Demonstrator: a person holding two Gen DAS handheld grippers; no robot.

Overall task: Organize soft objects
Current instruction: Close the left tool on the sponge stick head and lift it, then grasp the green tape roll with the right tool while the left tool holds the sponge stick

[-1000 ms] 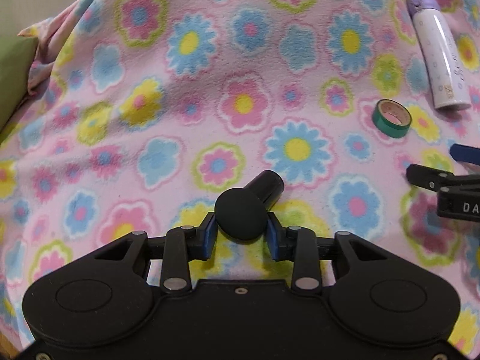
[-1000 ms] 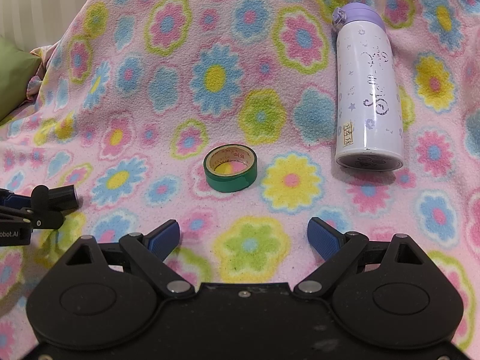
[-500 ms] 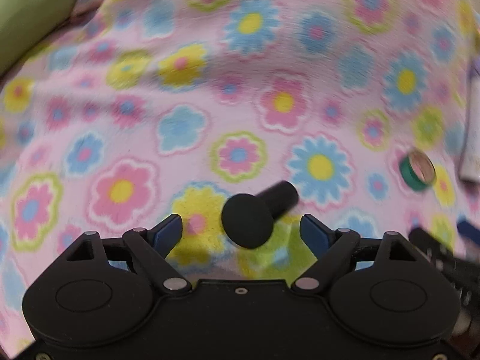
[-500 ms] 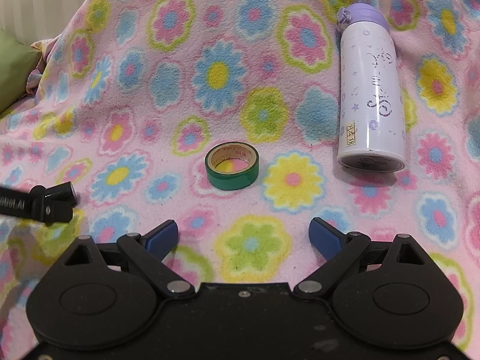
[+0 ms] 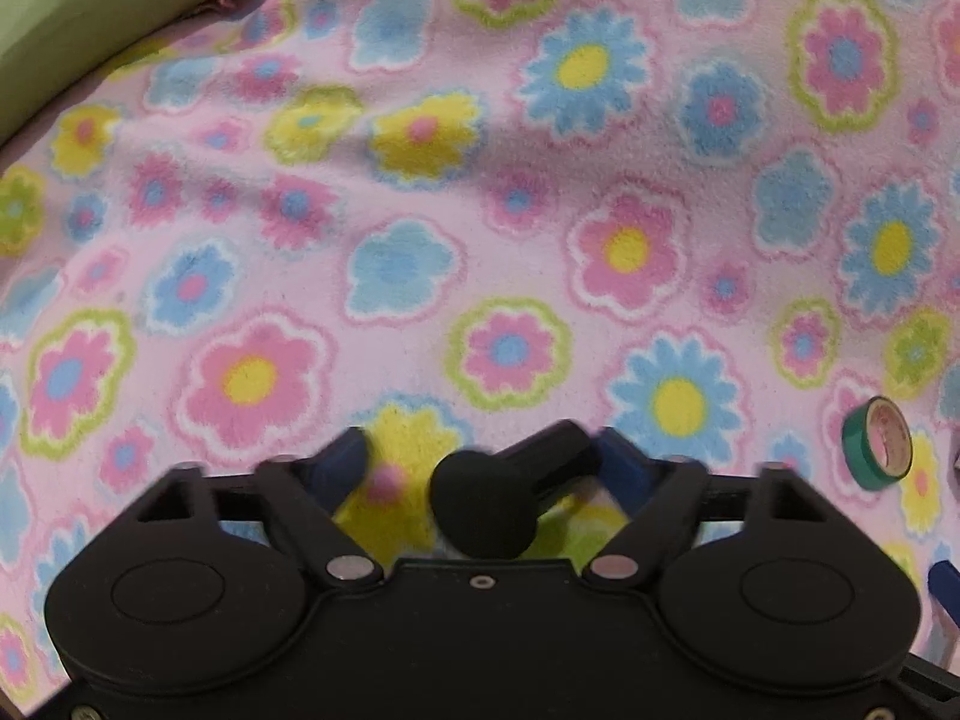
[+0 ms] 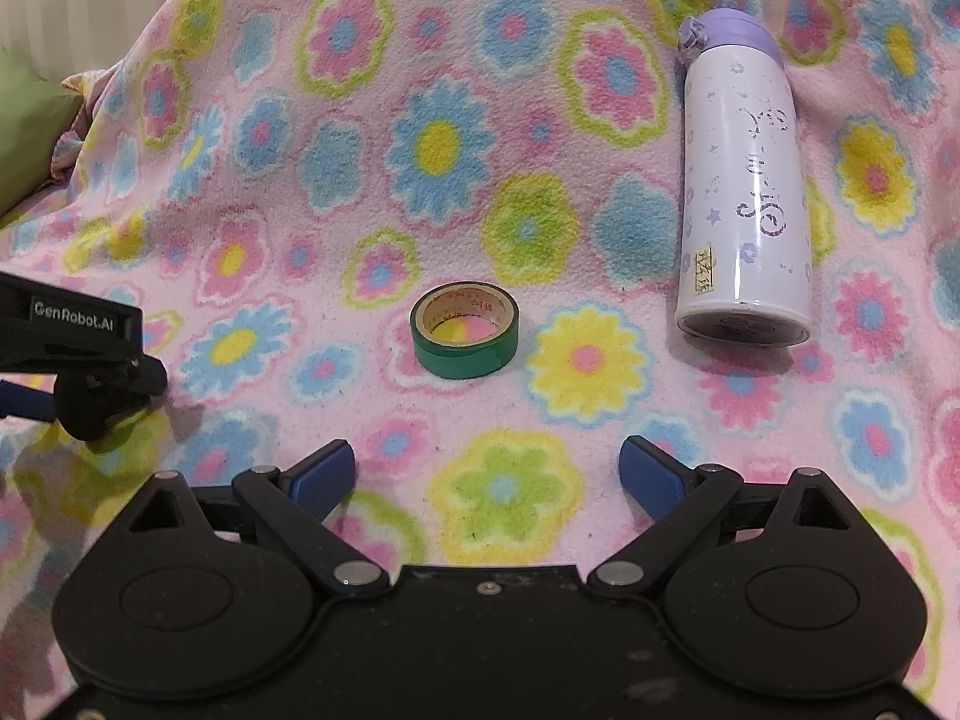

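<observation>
Black microphone (image 5: 498,498) lies handle pointing up-right.

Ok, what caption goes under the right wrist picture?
Open right gripper hovers before green tape roll and lying purple-capped bottle on flowered blanket.

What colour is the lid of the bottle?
Light purple lid, on a white bottle; the right wrist view shows it best.

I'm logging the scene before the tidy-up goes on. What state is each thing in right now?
Left gripper: open, jaws just been closing, black knobbed object loose between them.
Right gripper: open, empty.
Tape roll: lying flat on the blanket.
Bottle: on its side, lid shut.
</observation>
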